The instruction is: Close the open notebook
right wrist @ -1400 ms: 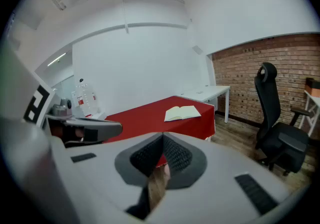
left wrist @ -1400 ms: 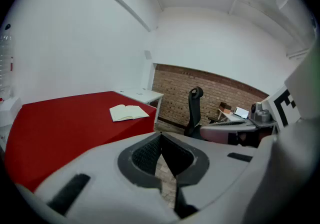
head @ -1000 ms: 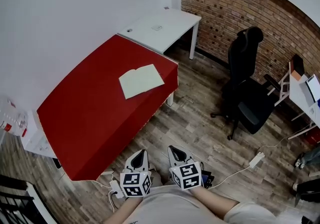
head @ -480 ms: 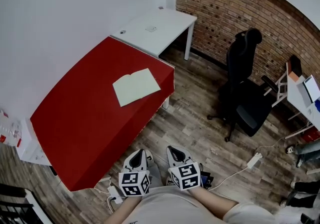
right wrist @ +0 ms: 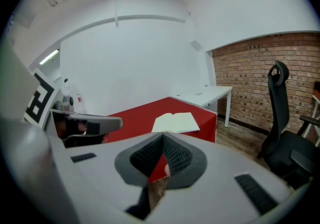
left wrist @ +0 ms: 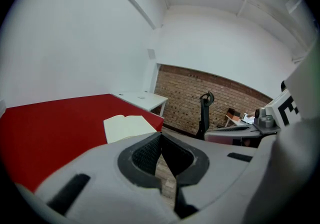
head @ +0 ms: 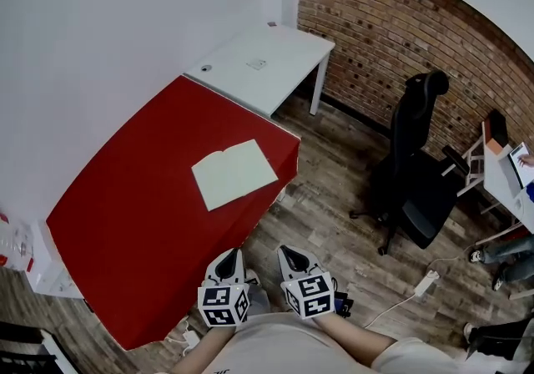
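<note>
An open notebook [head: 234,174] with pale blank pages lies flat on the red table [head: 142,222], near its right-hand edge; it also shows as the notebook [left wrist: 129,126] and the notebook [right wrist: 176,122] in the two gripper views. My left gripper [head: 227,261] and right gripper [head: 292,257] hang side by side close to my body, over the wooden floor short of the table's near corner. Both are shut with nothing between the jaws, which meet at the tips. The notebook lies well ahead of both, out of reach.
A white desk [head: 263,63] adjoins the red table's far end by the brick wall [head: 400,38]. A black office chair [head: 417,172] stands on the floor at right. Cables and a power strip [head: 425,282] lie on the floor. Another white desk [head: 509,176] shows at far right.
The whole scene has shifted in view: I have moved across the floor with both grippers. The grippers keep their place in front of me, both still shut.
</note>
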Demonstrator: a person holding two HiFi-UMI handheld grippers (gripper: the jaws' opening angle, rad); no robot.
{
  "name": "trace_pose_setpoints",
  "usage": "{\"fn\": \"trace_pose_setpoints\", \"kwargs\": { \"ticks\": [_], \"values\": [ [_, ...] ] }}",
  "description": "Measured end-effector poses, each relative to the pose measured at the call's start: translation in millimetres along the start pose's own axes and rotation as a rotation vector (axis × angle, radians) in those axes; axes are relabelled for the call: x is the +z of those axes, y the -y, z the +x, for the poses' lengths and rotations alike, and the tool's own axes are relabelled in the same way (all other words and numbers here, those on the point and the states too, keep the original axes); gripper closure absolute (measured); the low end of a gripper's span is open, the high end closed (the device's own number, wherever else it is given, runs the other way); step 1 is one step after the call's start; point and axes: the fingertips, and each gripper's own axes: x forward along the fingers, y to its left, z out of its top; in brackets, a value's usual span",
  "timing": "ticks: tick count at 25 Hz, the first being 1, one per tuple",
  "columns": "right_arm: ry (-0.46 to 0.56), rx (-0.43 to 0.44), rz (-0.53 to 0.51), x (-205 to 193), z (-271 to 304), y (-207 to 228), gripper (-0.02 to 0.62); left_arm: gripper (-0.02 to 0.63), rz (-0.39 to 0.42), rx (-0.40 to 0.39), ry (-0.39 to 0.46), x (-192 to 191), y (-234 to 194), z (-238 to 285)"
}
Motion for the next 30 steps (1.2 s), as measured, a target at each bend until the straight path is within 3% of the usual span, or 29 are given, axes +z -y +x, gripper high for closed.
{"fn": "trace_pose_setpoints", "kwargs": {
  "ticks": [15, 23, 30],
  "values": [
    [0.026, -0.052, 0.022, 81.0, 123.8, -6.6, 0.589, 0.600, 0.036, -0.059, -0.015, 74.2, -99.3, 80.5],
    [0.010, -0.064, 0.028, 92.3, 150.4, -6.5, 0.590, 0.600, 0.023, -0.078, -0.020, 84.4, -116.0, 98.7],
    [0.014, -0.018, -0.002, 107.3, 168.3, -6.5, 0.589, 0.600, 0.004, -0.042, -0.010, 93.7, -127.8, 109.9]
  ]
}}
